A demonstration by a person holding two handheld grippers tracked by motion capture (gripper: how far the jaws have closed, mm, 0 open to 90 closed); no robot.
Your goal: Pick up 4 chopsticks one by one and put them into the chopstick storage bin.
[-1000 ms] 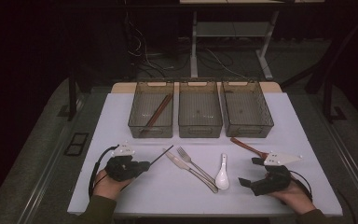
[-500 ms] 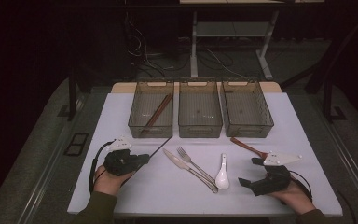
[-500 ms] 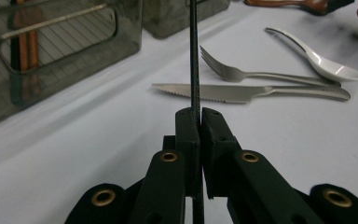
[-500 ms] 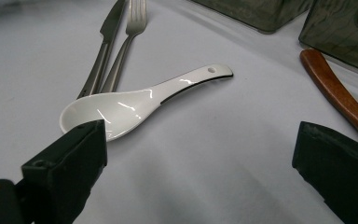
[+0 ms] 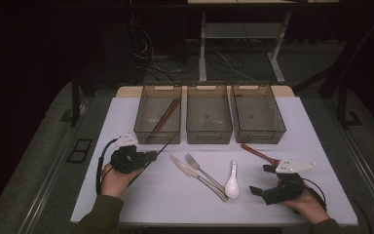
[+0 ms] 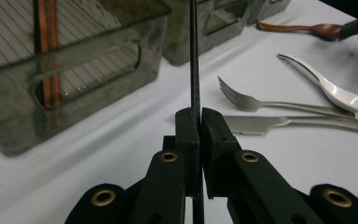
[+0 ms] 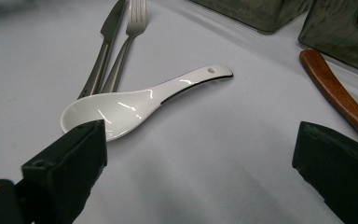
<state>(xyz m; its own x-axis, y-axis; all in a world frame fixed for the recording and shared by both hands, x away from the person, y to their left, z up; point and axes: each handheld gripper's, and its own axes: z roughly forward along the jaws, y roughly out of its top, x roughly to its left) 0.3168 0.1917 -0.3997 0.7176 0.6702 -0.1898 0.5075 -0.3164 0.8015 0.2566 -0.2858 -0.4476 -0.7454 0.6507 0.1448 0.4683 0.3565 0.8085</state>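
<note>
Dark chopstick: clamped between left gripper fingers, tip toward left bin, just short of near wall. Lift tip above rim, align parallel with brown chopsticks inside, lower before release. Right gripper: fingers wide apart, nothing held, near white soup spoon on tabletop.

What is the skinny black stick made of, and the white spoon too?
The black stick, pinched in the left gripper, looks like dull dark plastic or coated wood; its speckled matte surface doesn't settle which. The white spoon looks like glazed ceramic, judging by its bright, glossy highlights, though shiny plastic is possible.
</note>
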